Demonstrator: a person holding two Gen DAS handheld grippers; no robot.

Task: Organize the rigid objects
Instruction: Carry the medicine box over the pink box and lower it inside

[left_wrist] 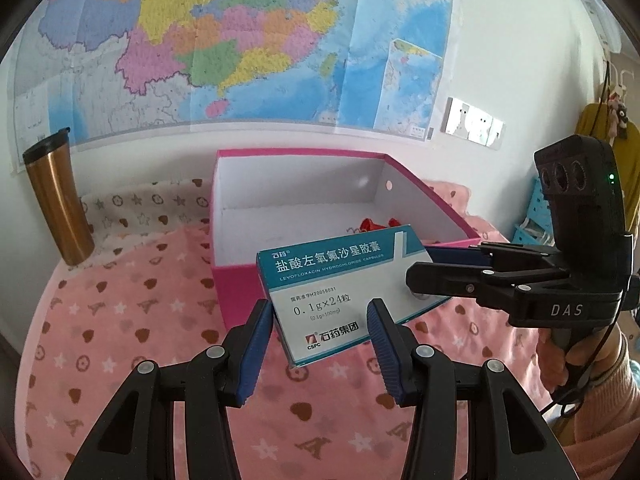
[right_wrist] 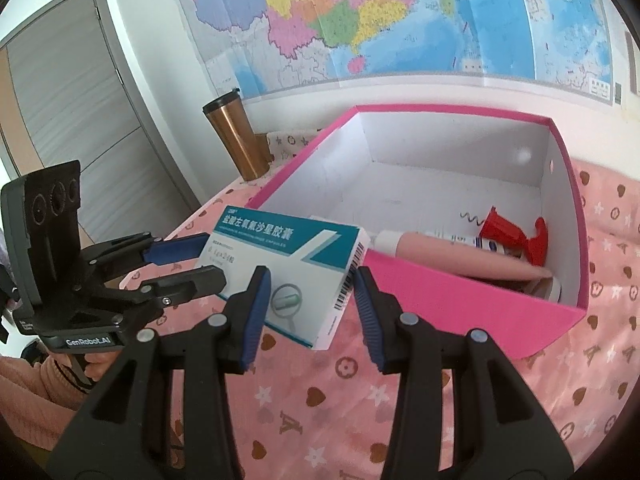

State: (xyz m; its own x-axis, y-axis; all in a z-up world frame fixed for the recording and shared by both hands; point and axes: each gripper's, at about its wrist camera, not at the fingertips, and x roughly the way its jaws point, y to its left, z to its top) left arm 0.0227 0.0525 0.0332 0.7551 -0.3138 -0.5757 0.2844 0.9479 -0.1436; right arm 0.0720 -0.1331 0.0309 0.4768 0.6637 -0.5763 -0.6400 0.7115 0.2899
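Both grippers, left gripper [left_wrist: 320, 344] and right gripper [right_wrist: 312, 312], pinch one medicine box [left_wrist: 340, 292] together. Ahead, the pink box [right_wrist: 460, 300] already holds some things; this one isn't in yet.

Glossy cardboard medicine box [left_wrist: 344, 292], matt pink paperboard box [right_wrist: 460, 304], soft printed cloth [left_wrist: 132, 344], seemingly brushed-metal tumbler [left_wrist: 58, 204].

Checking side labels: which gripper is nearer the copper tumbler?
Left. The left gripper grips the medicine box end facing the copper tumbler; the right gripper grips the opposite end, farther away.
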